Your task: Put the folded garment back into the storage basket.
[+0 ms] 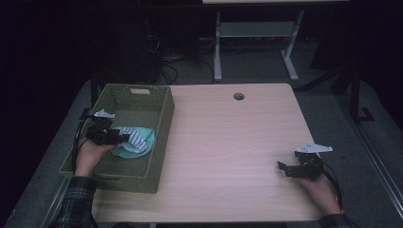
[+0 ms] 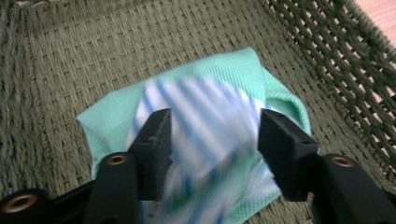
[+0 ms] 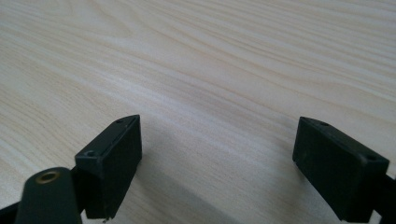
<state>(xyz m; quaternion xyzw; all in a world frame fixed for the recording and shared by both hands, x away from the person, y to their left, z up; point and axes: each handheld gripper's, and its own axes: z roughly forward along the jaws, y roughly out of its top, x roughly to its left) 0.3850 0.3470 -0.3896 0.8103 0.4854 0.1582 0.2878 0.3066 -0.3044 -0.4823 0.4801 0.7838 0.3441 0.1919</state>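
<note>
Your left gripper [image 2: 212, 140] sits inside the green woven basket [image 1: 161, 118], its coarse weave plain in the left gripper view. Its black blocky jaws stand apart astride a blurred blue-and-white striped cloth [image 2: 205, 126]; pad contact cannot be confirmed. That cloth lies on a mint waffle-textured cloth [image 2: 243, 70] on the basket floor. Your right gripper [image 3: 217, 158] stands open, empty, over the pale wood-grain table [image 3: 210, 60].

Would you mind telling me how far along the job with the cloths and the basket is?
Done: the green cloth and striped cloth lie in the basket. In hand: the left gripper, fingers apart, straddles them. Left: withdrawing it; the right gripper rests open on the table.
</note>
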